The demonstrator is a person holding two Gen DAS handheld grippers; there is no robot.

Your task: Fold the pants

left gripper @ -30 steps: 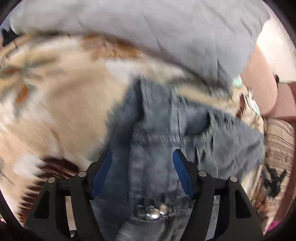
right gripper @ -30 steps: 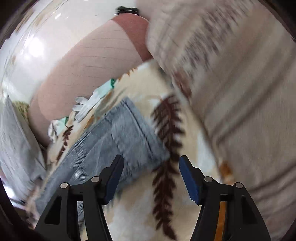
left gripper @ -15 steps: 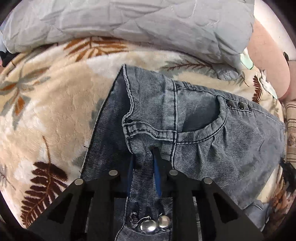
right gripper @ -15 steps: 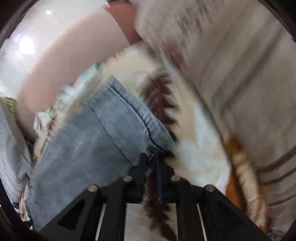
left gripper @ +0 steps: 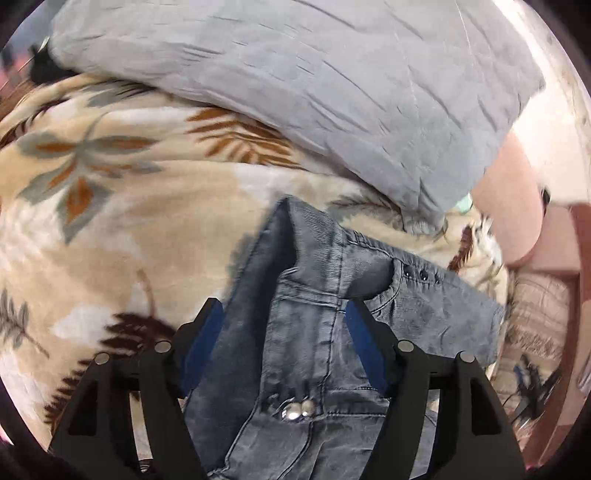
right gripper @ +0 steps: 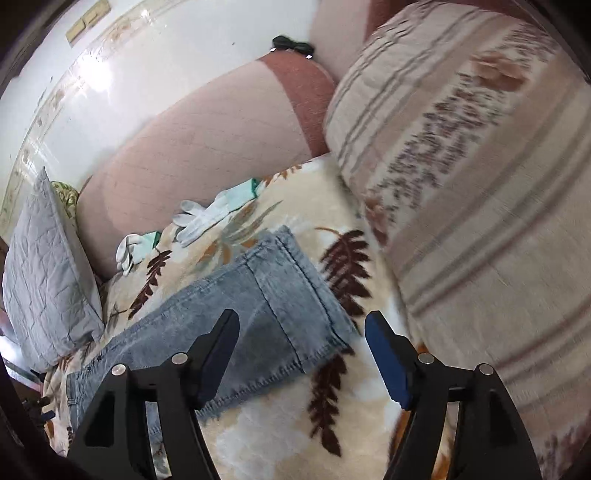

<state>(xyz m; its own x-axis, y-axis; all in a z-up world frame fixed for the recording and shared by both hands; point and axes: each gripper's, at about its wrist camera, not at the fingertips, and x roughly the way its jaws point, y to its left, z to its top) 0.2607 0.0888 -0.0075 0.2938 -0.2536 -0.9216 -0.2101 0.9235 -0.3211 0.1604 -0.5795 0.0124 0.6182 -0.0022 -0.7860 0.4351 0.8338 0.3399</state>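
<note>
Now both spread, left tongs [left gripper: 284,339] over pants [left gripper: 317,332] waistband, right tongs [right gripper: 301,354] over hem, blanket [right gripper: 280,435] beside.

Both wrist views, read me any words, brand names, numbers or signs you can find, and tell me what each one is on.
No readable text in either view.
Faded blue-grey denim pants: metal snap buttons and small rivets, no lettering visible.
Beige striped cushion: a dark pattern, blurred, not legible as words.
Two small plates on the white wall: too small to tell whether they carry text.
</note>
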